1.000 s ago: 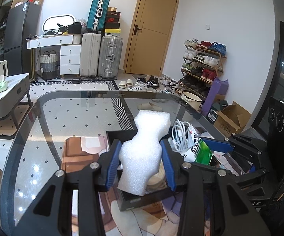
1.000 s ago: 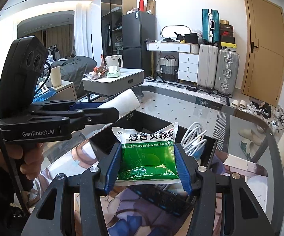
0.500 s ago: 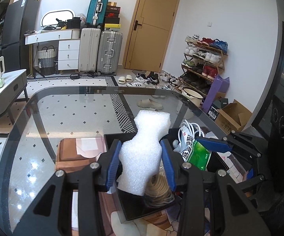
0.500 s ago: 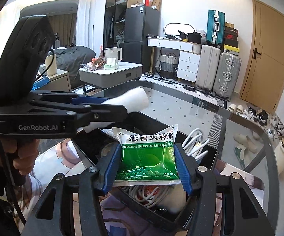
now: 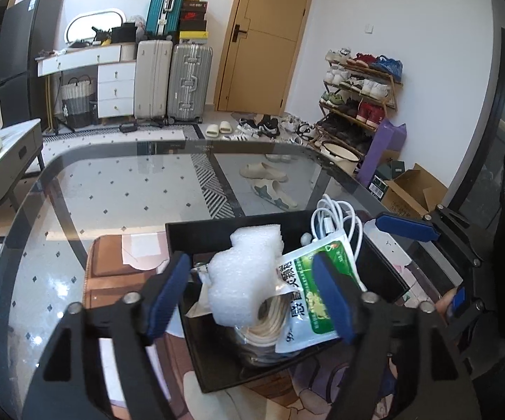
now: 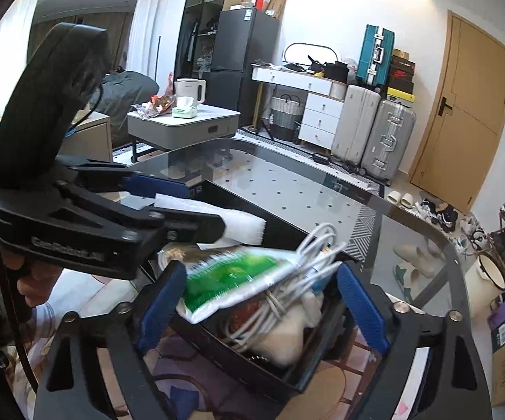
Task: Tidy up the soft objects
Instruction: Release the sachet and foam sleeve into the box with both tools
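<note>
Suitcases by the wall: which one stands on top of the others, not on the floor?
The teal suitcase. It stands raised above the beige suitcase and the silver suitcase, which both stand on the floor.

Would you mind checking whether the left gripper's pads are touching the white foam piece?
Apart. The left wrist view shows a clear gap either side of the white foam piece; the left gripper is opening, and the foam rests in the black box.
</note>
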Demonstrator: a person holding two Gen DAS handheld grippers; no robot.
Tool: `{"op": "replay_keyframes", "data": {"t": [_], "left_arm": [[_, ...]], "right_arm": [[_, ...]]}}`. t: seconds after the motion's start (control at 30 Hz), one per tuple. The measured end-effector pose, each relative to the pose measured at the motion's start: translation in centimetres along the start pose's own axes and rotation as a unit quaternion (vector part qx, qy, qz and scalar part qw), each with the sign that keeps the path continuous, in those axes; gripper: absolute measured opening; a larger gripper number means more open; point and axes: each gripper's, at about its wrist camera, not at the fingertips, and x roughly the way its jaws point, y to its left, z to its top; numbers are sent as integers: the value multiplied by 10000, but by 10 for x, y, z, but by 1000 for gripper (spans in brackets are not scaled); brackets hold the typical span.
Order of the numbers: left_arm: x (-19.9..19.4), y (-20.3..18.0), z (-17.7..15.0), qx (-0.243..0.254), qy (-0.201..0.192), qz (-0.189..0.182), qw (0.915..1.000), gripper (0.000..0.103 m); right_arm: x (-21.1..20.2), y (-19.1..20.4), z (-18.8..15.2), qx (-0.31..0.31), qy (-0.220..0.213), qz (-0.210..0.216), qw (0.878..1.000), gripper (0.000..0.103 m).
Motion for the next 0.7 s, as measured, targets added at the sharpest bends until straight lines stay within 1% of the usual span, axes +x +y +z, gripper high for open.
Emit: {"op": "replay_keyframes", "data": {"t": [0.07,0.1,0.2,0.33,0.53,0.63,0.7], "left_arm": [[-8,-1,-2,23,-138,19,9999,95],[-12,-1,-2,41,-204,15,9998,100],[-22,-2,-6,136,-293,105,9994,103],[-32,-2,-12,267,-451,415,9978,103],[-44,-6,-26,320,-590,584,9960,103],[-51,-10,-33,408,-694,781,9937,103],[-54,-13,-36,440,-724,814,9931,103]], "right_arm": [[-4,-3,-3,123,-45,-3,9999,98],[-6,-4,-4,188,-59,9,9998,99],[-18,-8,-12,436,-136,66,9989,102],[-29,-13,-17,773,-262,171,9965,102],[-42,-21,-27,1210,-373,146,9918,102],[-49,-18,-30,1276,-431,96,9908,102],[-54,-16,-31,1317,-489,65,9901,102]]}}
